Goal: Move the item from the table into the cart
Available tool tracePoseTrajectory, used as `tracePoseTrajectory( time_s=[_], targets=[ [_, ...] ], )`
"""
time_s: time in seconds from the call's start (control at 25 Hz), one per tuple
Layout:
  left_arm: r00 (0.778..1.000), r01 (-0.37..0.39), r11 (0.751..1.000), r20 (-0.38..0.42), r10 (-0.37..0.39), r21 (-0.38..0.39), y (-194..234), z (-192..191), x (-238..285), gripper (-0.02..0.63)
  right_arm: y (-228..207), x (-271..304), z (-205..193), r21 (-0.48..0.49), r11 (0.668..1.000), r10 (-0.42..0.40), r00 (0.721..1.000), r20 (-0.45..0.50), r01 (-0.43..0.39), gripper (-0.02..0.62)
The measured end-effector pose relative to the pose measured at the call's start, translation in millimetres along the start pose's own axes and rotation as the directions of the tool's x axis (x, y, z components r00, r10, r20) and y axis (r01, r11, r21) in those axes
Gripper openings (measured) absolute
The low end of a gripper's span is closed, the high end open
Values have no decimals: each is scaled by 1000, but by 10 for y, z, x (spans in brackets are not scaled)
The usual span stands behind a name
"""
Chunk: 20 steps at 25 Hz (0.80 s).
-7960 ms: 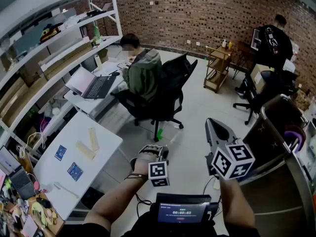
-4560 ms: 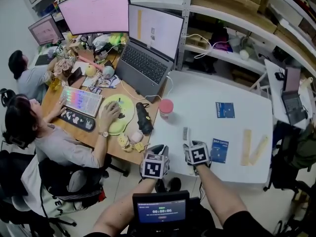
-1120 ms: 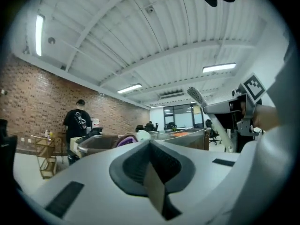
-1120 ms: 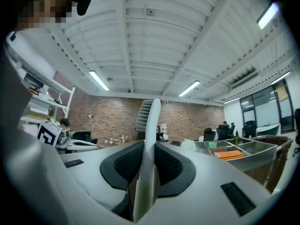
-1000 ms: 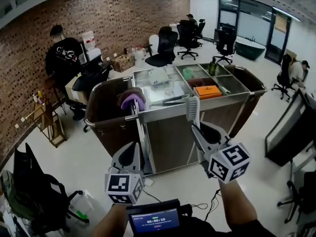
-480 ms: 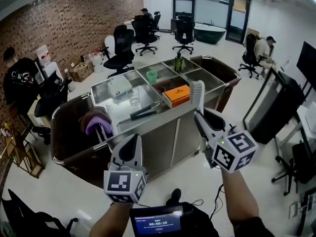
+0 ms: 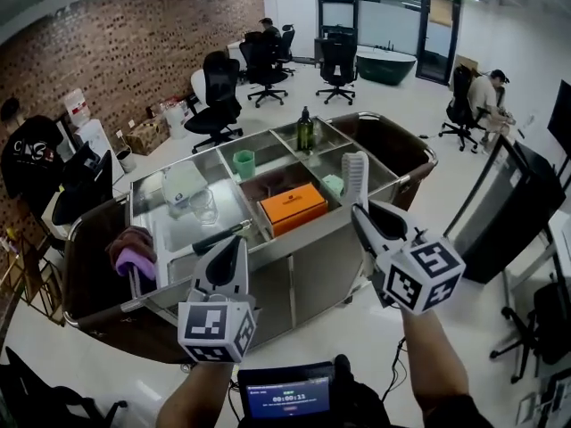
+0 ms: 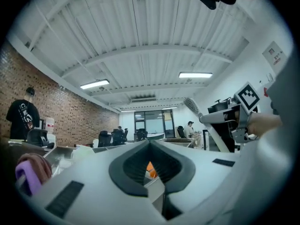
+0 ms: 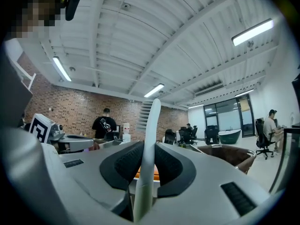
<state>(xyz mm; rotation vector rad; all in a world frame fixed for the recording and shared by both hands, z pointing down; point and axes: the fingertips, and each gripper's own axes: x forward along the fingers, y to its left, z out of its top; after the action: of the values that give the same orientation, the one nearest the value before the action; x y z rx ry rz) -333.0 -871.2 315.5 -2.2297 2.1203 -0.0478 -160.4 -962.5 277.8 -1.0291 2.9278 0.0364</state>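
Pinching narrowly, right gripper [image 9: 149, 148] fingers [image 9: 174, 165] clamp white brush [image 9: 152, 121].

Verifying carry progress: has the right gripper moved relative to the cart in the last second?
Yes. The right gripper, shut on the brush, went from left to right of the orange box in the cart.

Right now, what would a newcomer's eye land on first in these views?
First is the white plastic bristle brush, standing upright and clamped in the right gripper, close to the steel compartment cart. A bright orange rectangular box lies in one of the cart's middle compartments, and a purple cloth sits at the cart's left end.
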Motion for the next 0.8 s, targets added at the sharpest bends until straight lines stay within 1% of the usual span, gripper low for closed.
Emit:
tracePoseTrajectory(
  time_s=[0.08, 0.2, 0.28, 0.4, 0.48, 0.56, 0.64, 0.8],
  targets=[
    [999, -38, 999, -9, 38, -23, -183, -13, 456, 0, -463, 101, -50, -8, 999, 40, 999, -14, -40, 60],
    [996, -87, 996, -22, 86, -37, -472, 45, 1061, 0, -1115, 272, -58, -4, 995, 104, 994, -31, -104, 60],
    [993, -114, 992, -28, 113, -46, -622, 106, 1376, 0, -1495, 396, -41, 5, 990, 138, 990, -37, -138, 60],
    [988, -151, 988, -38, 149, -29, -744, 206, 1737, 0, -1965, 641, -24, 27, 985, 169, 984, -48, -168, 58],
    [986, -164, 986, -40, 163, -19, -782, 286, 1939, 0, -2203, 851, -26, 39, 981, 194, 978, -75, -192, 58],
    [984, -174, 985, -36, 173, -15, -814, 360, 2126, 0, -2368, 1080, -34, 42, 971, 238, 964, -118, -234, 58],
    [984, -174, 985, -37, 174, -11, -855, 400, 2306, 0, -2489, 1307, -33, 48, 959, 284, 945, -163, -280, 58],
    [989, -139, 990, -49, 139, -4, -901, 396, 2570, 0, -2624, 1676, -77, 37, 935, 351, 900, -260, -354, 58]
  ],
)
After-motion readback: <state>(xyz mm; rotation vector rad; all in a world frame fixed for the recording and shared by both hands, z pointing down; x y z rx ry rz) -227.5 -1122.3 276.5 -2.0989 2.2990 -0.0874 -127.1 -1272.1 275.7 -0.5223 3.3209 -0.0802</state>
